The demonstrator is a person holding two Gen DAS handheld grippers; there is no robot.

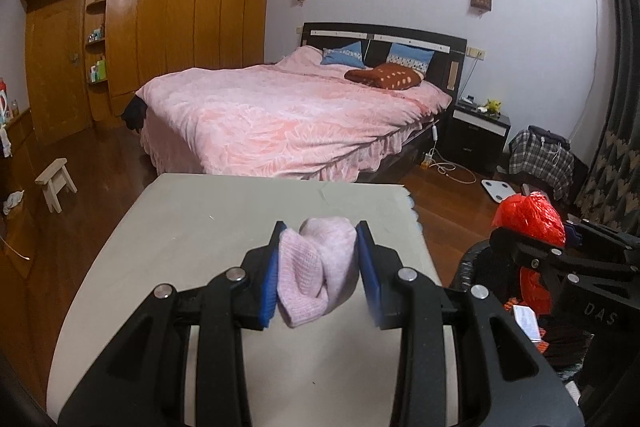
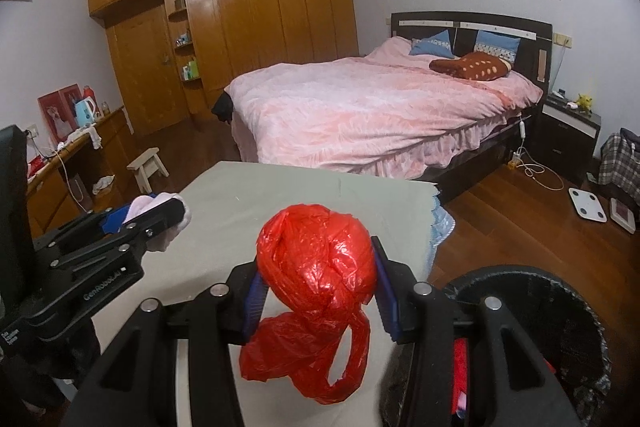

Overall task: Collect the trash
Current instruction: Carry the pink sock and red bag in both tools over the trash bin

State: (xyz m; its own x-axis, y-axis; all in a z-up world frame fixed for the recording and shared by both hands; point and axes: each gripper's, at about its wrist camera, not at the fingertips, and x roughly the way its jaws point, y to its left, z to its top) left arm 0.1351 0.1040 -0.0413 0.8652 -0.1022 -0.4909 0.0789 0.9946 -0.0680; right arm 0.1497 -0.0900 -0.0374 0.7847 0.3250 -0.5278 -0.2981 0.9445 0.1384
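**Operator:** Confirm what your left gripper is holding.

**Checker:** Your left gripper is clamped on a pink knitted sock. Both blue fingers press against its sides, and the folded cuff hangs below them. The sock is held clear above the grey tabletop. In the right wrist view the same gripper appears at the left edge, with the sock bunched at its tip.

**Operator:** And your right gripper?

**Checker:** Your right gripper is closed on a crumpled red plastic bag. The balled part sits between the fingers; a loose loop of the bag dangles underneath, over the near edge of the tabletop. In the left wrist view the bag shows at the right, held above the bin.

**Operator:** Locate the bin.

**Checker:** A black-lined trash bin stands on the wooden floor just beside the tabletop's right side, below and to the right of your right gripper. Some red items already lie inside it.

**Operator:** Surroundings?

**Checker:** A bed with a pink cover stands beyond the tabletop, with a wooden wardrobe behind it
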